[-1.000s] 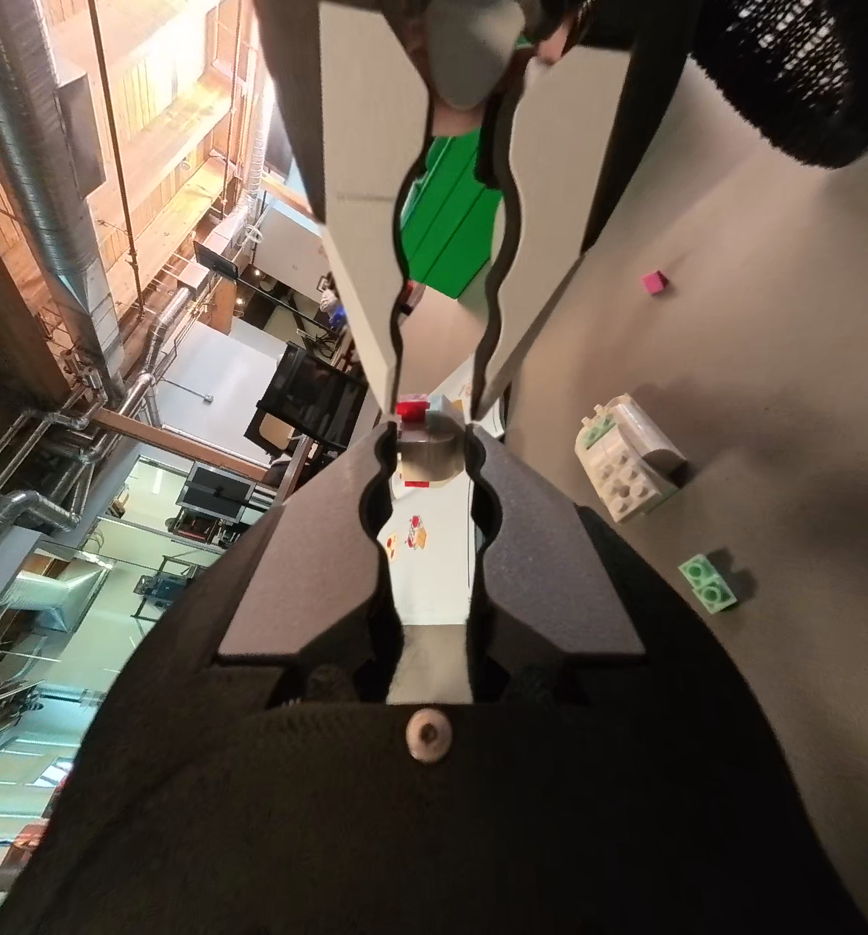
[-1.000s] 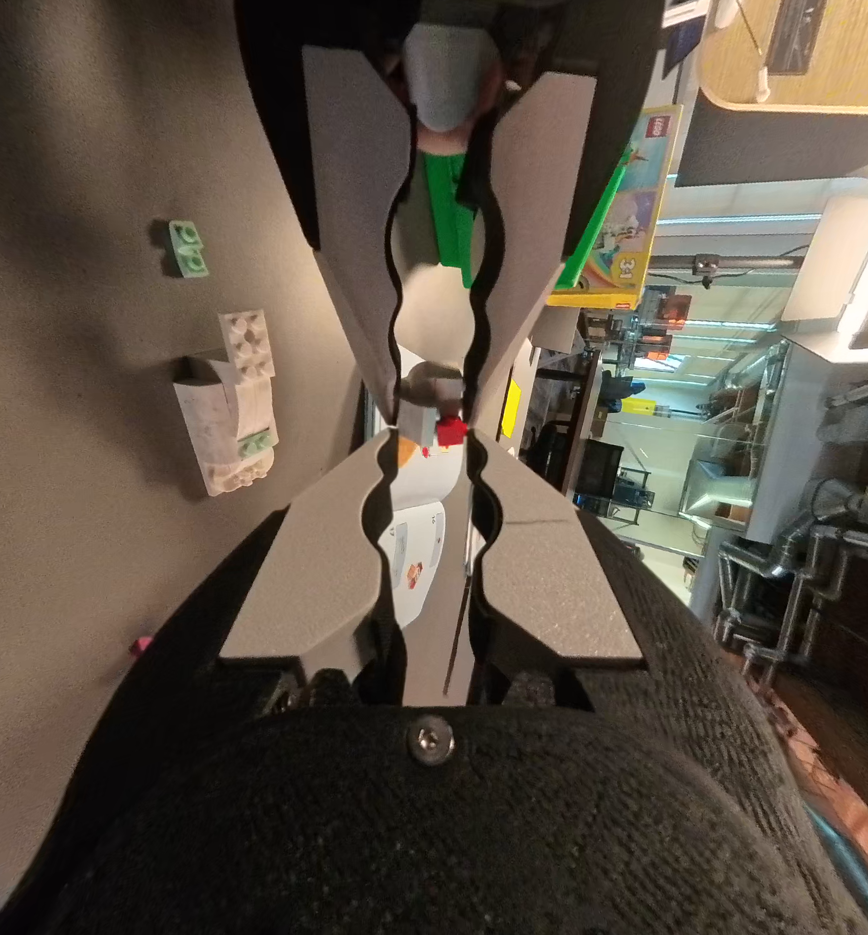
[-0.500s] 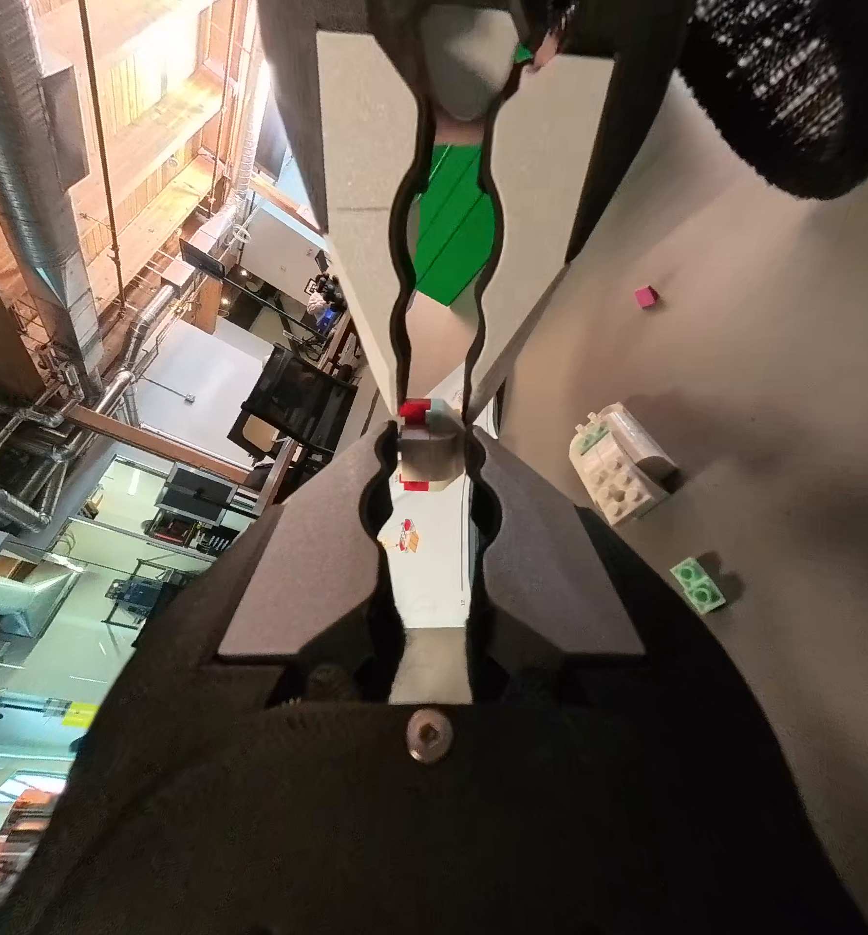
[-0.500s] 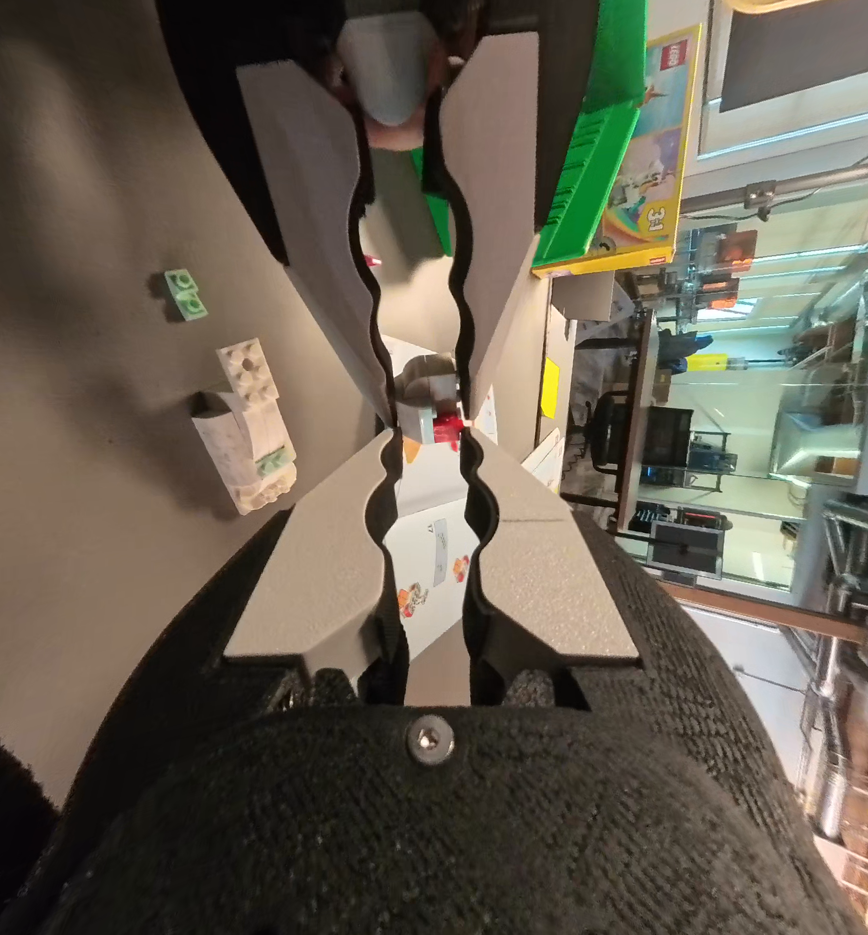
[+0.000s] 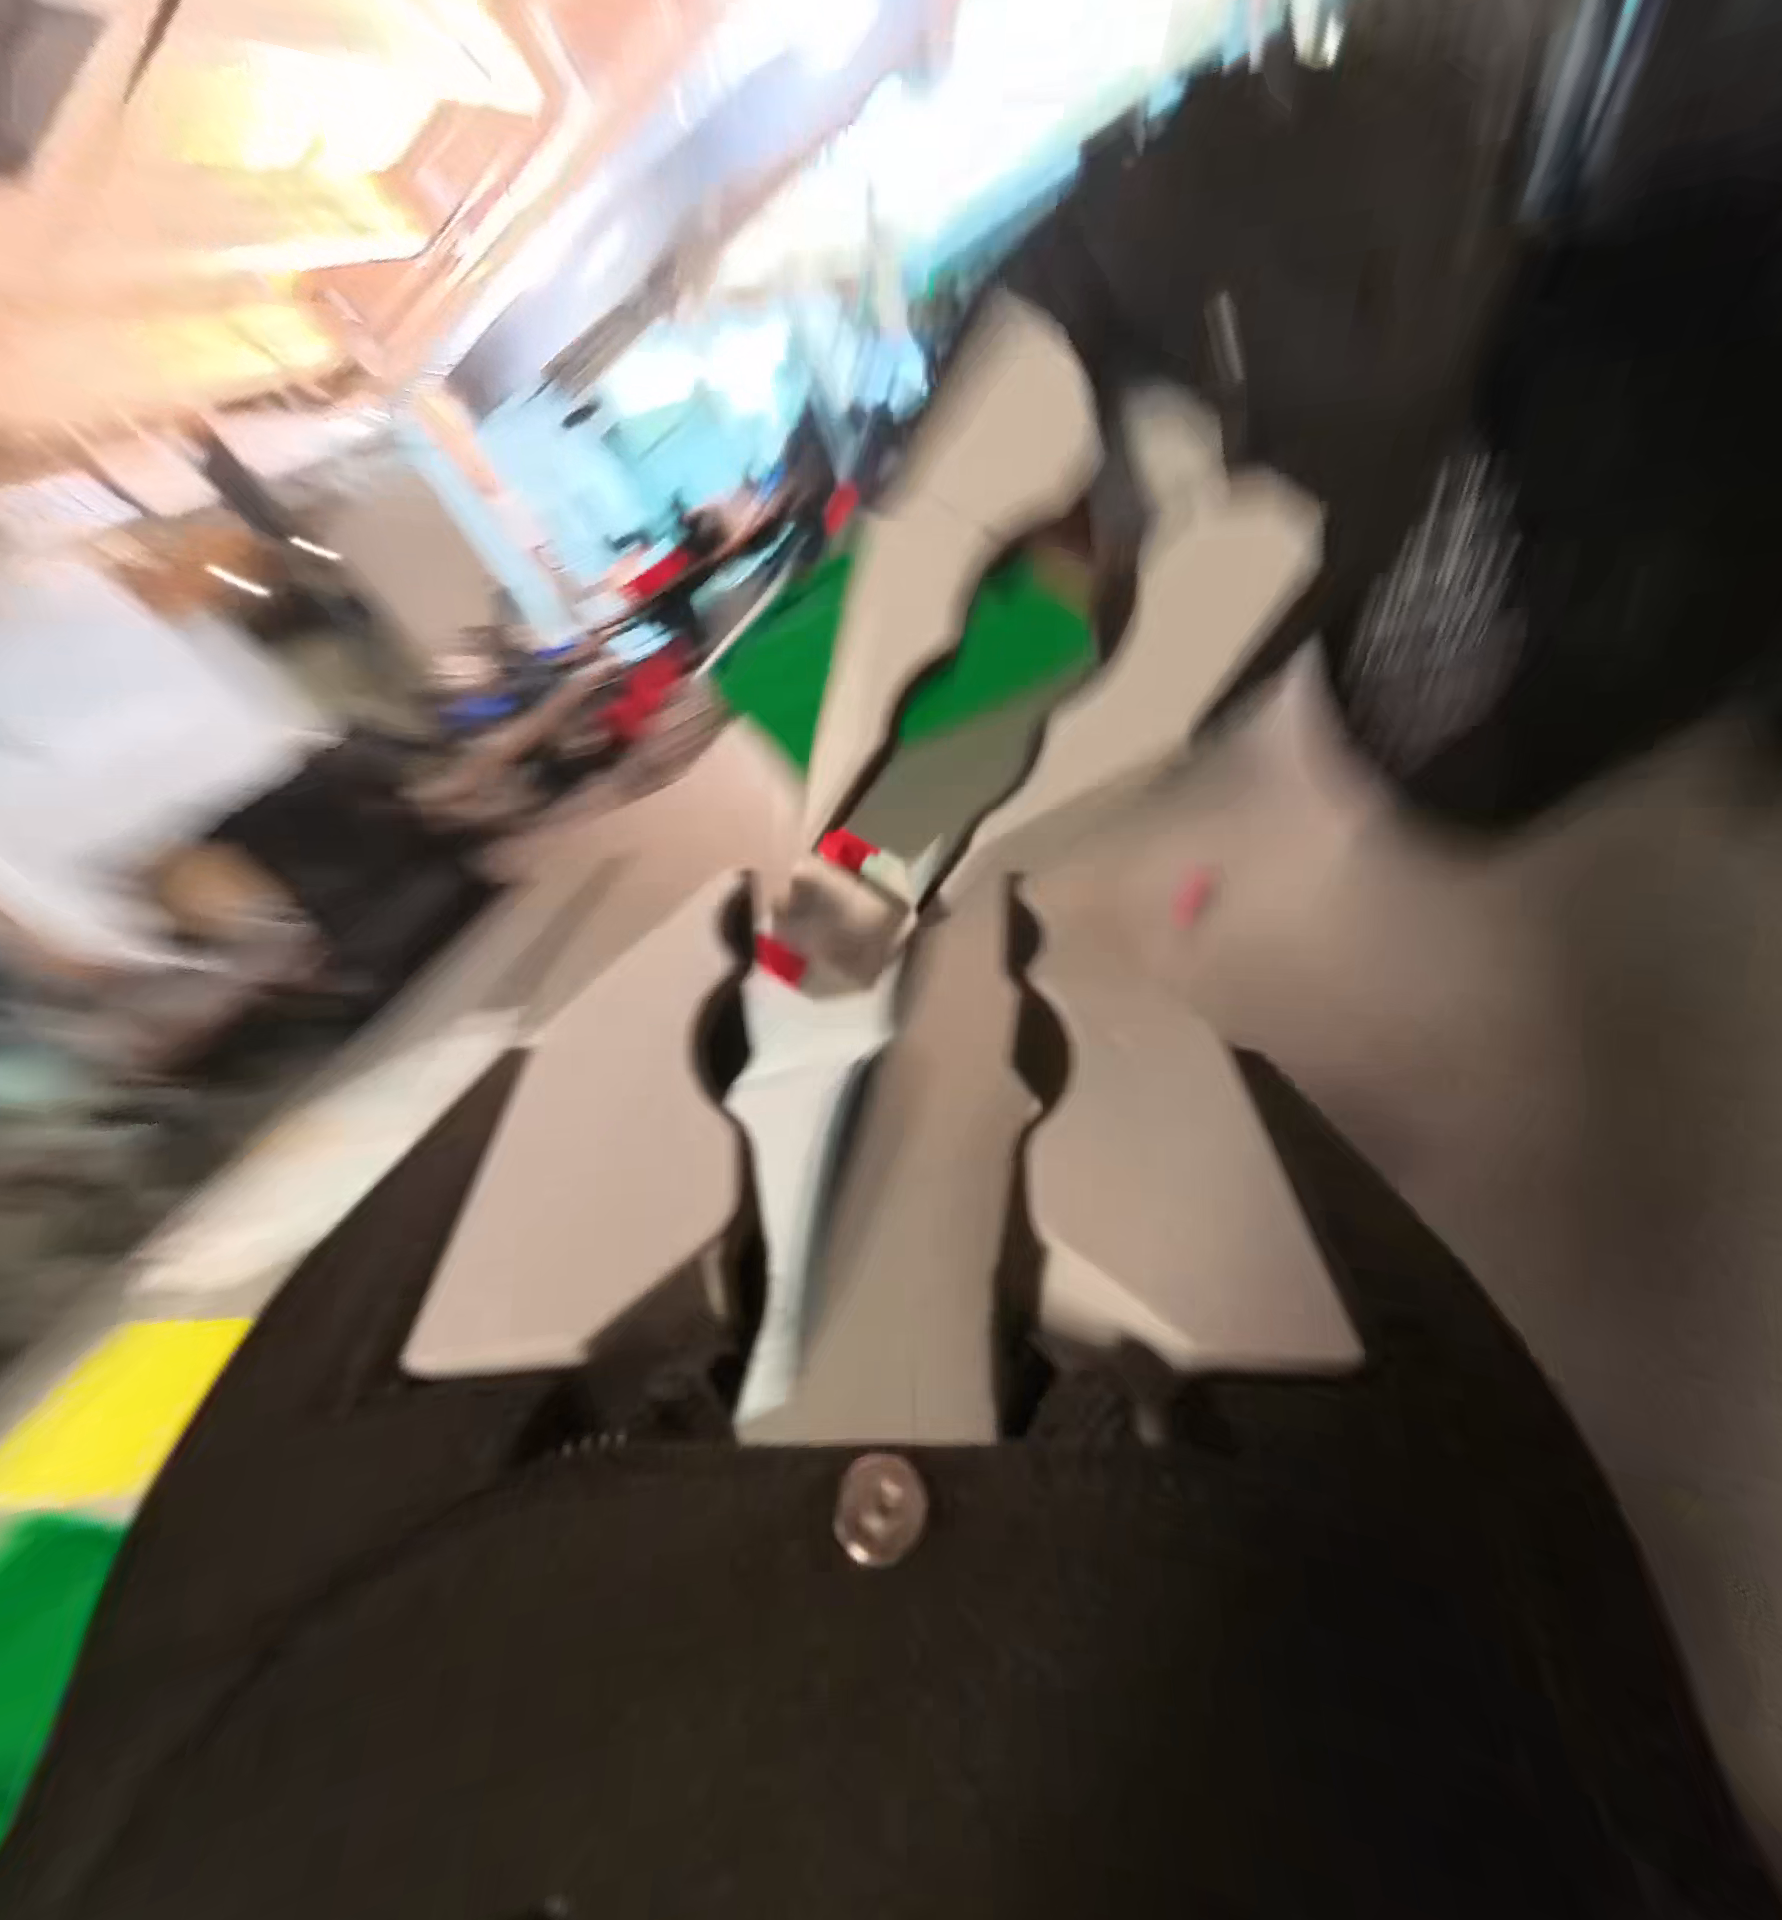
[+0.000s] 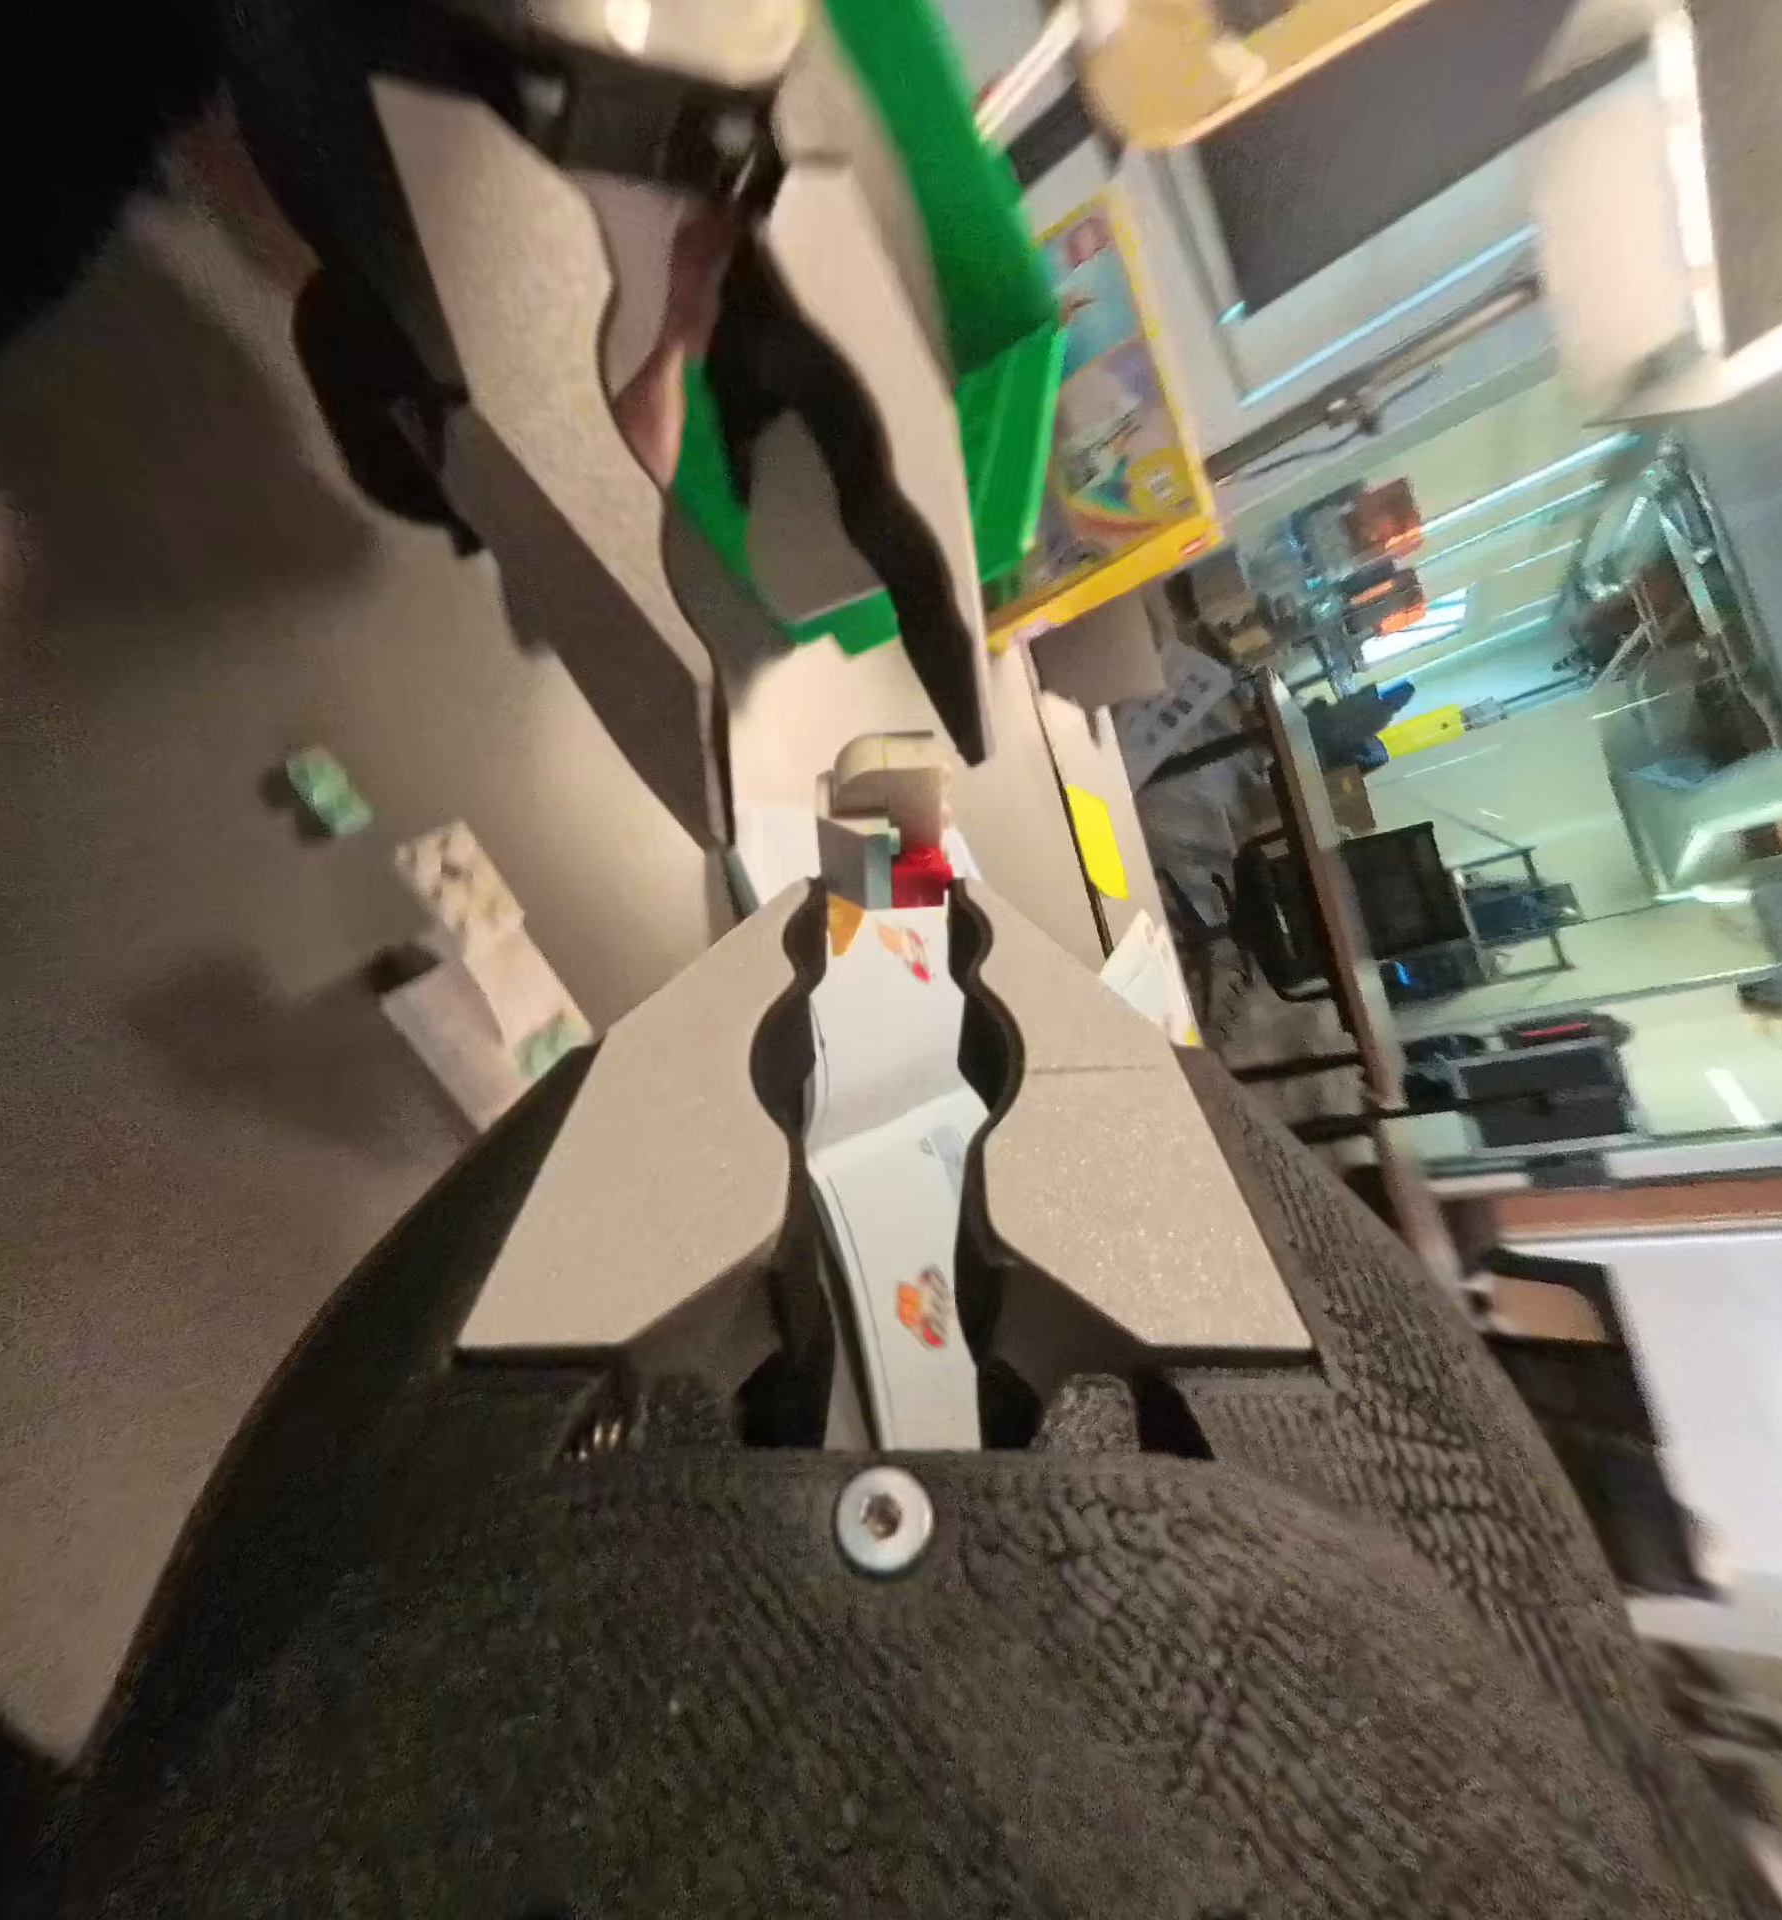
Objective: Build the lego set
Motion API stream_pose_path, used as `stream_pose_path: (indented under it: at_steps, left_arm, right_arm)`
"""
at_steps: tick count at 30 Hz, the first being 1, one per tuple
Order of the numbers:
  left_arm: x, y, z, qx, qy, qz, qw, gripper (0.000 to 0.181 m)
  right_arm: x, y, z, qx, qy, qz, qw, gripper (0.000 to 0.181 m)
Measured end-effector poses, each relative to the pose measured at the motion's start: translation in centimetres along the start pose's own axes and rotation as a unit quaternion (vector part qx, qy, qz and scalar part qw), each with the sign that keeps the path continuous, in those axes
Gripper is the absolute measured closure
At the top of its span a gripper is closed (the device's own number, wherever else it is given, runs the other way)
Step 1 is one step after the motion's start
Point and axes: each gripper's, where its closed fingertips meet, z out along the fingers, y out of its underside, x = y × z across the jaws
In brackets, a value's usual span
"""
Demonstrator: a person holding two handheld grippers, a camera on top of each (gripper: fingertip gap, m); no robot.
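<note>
The jaws of the left gripper (image 5: 871, 914) stood apart, wider than the small brick assembly (image 5: 835, 930) ahead of their tips; in that blurred view, contact with the assembly could not be told. The jaws of the right gripper (image 6: 882, 883) were closed to a narrow gap and clamped the same assembly (image 6: 882, 831) at their tips. The assembly consisted of grey and tan bricks with a red brick (image 6: 916, 871) on its right side.

In the right wrist view, from left to right: a light green brick (image 6: 326, 795) lay on the bench (image 6: 139, 1195). A white brick sub-assembly (image 6: 482, 966) lay near it. An open instruction booklet (image 6: 897, 1174) lay beneath the jaws. A green bin (image 6: 970, 343) and a yellow set box (image 6: 1115, 416) stood at the far edge of the bench.
</note>
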Motion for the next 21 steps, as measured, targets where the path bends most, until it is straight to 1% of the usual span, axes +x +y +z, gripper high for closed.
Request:
stream_pose_path:
  at_steps: [2, 3, 4, 6, 8, 9, 10, 11, 13, 14, 17, 18, 19, 21]
  left_arm:
    - [-0.7, -1.3, -0.5, 0.052, 0.03, -0.12, 0.991, 0.126]
    - [-0.9, -1.9, -0.8, 0.078, 0.054, -0.184, 0.978, 0.121]
    - [-1.0, -2.5, -1.1, 0.106, 0.084, -0.245, 0.96, 0.117]
    - [-1.0, -3.4, -1.6, 0.153, 0.147, -0.353, 0.911, 0.121]
    - [-0.8, -3.9, -1.8, 0.178, 0.202, -0.424, 0.865, 0.125]
    - [-0.6, -4.1, -1.9, 0.185, 0.225, -0.444, 0.848, 0.128]
    - [-0.4, -4.2, -1.9, 0.187, 0.236, -0.457, 0.837, 0.129]
    - [-0.5, -4.2, -1.9, 0.191, 0.237, -0.464, 0.832, 0.133]
    - [-1.0, -4.4, -2.3, 0.212, 0.231, -0.461, 0.83, 0.147]
    - [-1.1, -4.6, -2.5, 0.218, 0.23, -0.458, 0.83, 0.151]
    - [-1.1, -4.4, -2.5, 0.211, 0.225, -0.449, 0.838, 0.153]
    - [-1.1, -4.1, -2.3, 0.2, 0.217, -0.44, 0.848, 0.153]
    - [-1.2, -3.6, -2.0, 0.183, 0.199, -0.423, 0.865, 0.154]
    - [-1.0, -2.1, -1.2, 0.123, 0.151, -0.356, 0.914, 0.154]
  right_arm:
    - [1.0, -1.0, -0.7, 0.066, 0.03, 0.055, 0.996, 0.159]
    - [1.5, -1.6, -1.1, 0.097, 0.05, 0.07, 0.992, 0.159]
    - [1.9, -2.1, -1.5, 0.122, 0.07, 0.077, 0.987, 0.159]
    - [2.3, -2.9, -2.0, 0.156, 0.105, 0.069, 0.98, 0.159]
    - [2.1, -3.8, -2.0, 0.171, 0.122, 0.048, 0.976, 0.159]
    - [1.9, -4.1, -2.0, 0.176, 0.13, 0.037, 0.975, 0.159]
    - [1.8, -4.4, -1.9, 0.181, 0.136, 0.026, 0.974, 0.159]
    - [1.7, -4.7, -1.9, 0.185, 0.14, 0.019, 0.973, 0.159]
    - [1.5, -4.8, -1.7, 0.186, 0.142, 0.009, 0.972, 0.16]
    - [1.5, -4.8, -1.6, 0.184, 0.145, 0.004, 0.972, 0.16]
    - [1.4, -4.6, -1.4, 0.183, 0.14, 0.013, 0.973, 0.159]
    - [1.3, -4.2, -1.2, 0.176, 0.128, 0.02, 0.976, 0.16]
    - [1.2, -3.6, -1.1, 0.166, 0.112, 0.029, 0.979, 0.158]
    - [1.0, -2.8, -1.3, 0.166, 0.064, 0.077, 0.981, 0.157]
